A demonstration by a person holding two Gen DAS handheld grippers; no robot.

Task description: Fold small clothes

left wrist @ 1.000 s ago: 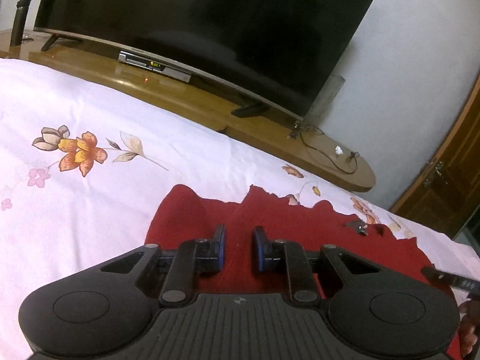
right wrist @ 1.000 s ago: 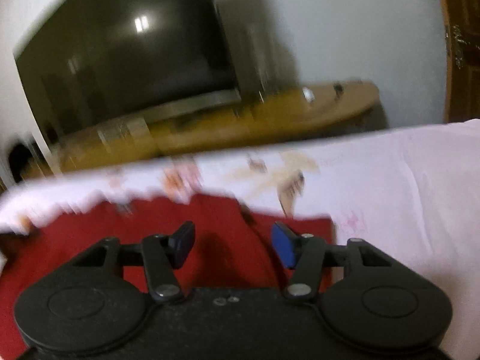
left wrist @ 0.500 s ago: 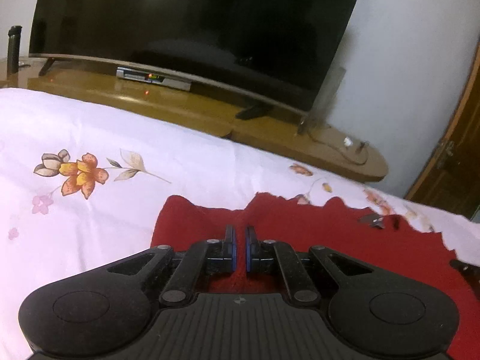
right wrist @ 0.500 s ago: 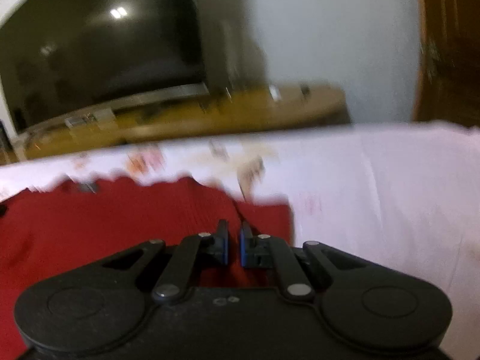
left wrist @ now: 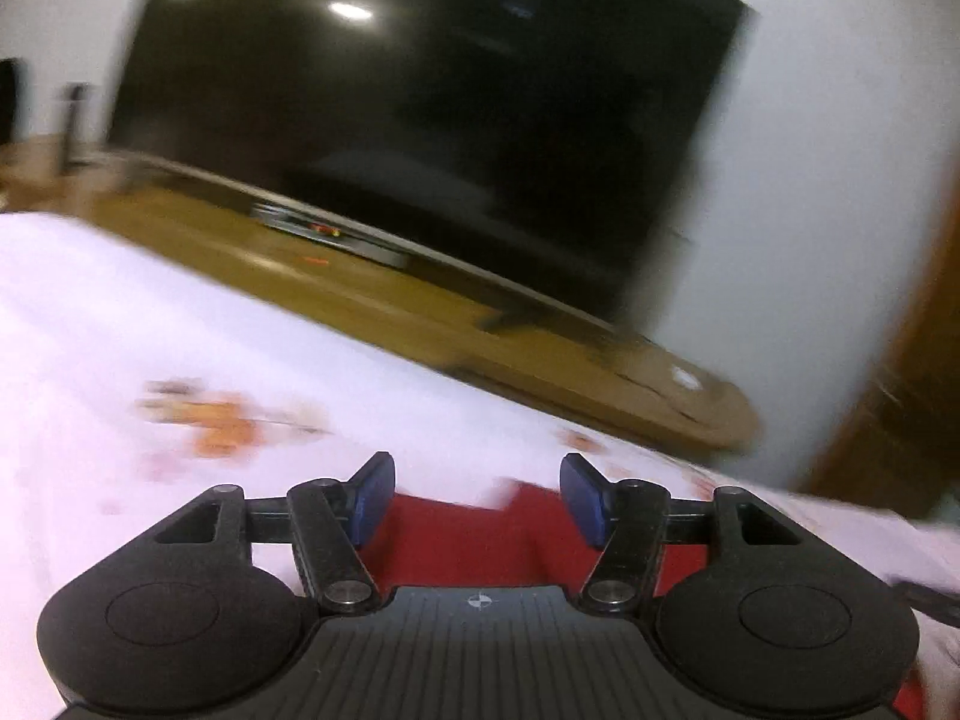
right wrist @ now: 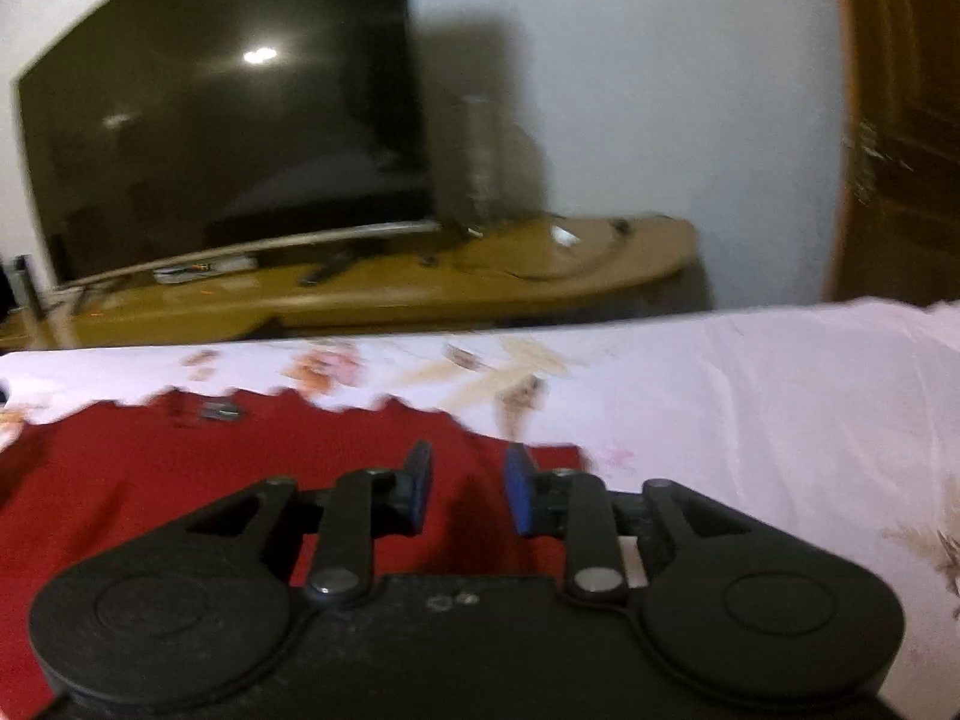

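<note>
Both my tools are opening: the left gripper (left wrist: 477, 495) and the right gripper (right wrist: 468, 486) clamp nothing. Under them the red knitted garment (right wrist: 180, 480) lies flat on the white flowered bedsheet (right wrist: 750, 420) — soft, light, I think. I would pinch its edge — beyond stands a dark television (right wrist: 228, 138).

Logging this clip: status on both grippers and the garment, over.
Left gripper opening, nothing pinched. Right gripper opening, nothing pinched. Red garment flat on the floral sheet. Nothing in the way.
</note>
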